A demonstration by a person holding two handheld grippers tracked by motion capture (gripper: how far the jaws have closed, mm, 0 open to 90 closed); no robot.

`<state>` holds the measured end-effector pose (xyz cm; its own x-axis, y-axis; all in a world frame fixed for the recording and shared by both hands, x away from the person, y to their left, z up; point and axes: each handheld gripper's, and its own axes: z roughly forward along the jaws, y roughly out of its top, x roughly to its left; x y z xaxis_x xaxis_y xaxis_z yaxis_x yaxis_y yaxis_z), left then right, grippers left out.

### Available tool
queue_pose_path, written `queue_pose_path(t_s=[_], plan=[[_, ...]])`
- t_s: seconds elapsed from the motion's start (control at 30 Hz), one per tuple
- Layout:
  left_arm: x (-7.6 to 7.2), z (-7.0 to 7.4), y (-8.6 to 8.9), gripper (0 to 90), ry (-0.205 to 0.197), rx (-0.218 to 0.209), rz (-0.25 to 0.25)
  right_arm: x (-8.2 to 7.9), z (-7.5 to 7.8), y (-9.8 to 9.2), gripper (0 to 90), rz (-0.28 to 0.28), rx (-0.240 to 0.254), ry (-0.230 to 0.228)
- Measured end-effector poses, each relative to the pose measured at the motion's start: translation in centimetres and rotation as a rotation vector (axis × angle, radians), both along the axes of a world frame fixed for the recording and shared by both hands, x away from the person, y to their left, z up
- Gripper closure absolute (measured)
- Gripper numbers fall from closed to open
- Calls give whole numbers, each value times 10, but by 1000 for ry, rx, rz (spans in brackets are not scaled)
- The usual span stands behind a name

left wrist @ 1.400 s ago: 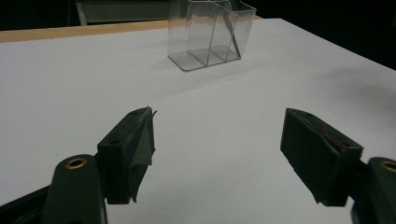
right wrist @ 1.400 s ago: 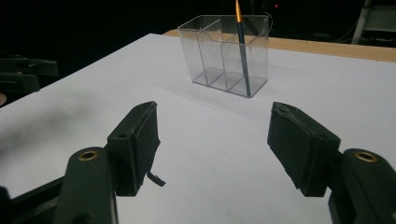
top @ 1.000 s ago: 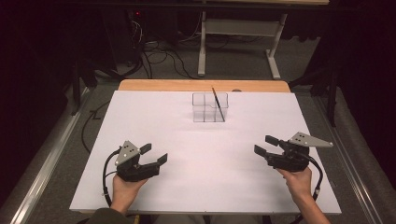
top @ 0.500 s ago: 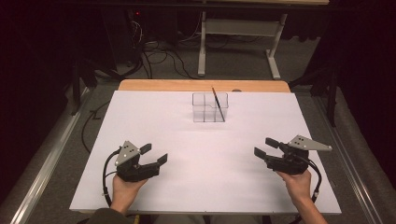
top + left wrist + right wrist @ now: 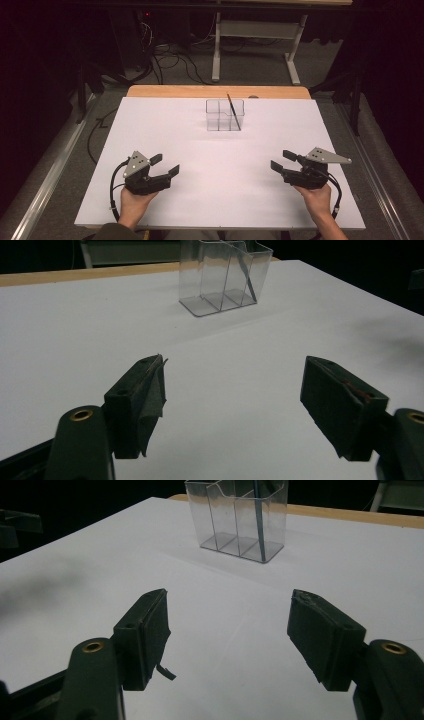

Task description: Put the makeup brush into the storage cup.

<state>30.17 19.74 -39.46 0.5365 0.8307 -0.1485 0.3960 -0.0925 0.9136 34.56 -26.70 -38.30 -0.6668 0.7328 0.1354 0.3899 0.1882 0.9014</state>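
Table: a big white sheet (image 5: 200,150) covered the top, and a wooden edge (image 5: 175,91) showed at the far side.
Clear box: a see-through box (image 5: 225,115) with small parts inside stood near the far middle of the sheet, well apart from both grippers.
Stick: a thin dark stick (image 5: 233,112) leaned in the box's right part.
Left gripper: the left gripper (image 5: 166,165) sat low near the front left, jaws wide apart, holding nothing.
Right gripper: the right gripper (image 5: 281,160) sat near the front right, jaws wide apart, holding nothing.
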Motion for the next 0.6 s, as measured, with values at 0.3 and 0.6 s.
queue_pose_path(t_s=[0.3,0.6], plan=[[0,0,-1,264,0,2,-1,-1,-3,0,344,-9,-7,1],[0,0,-1,264,-1,2,-5,-1,-8,2,343,-10,-17,7]])
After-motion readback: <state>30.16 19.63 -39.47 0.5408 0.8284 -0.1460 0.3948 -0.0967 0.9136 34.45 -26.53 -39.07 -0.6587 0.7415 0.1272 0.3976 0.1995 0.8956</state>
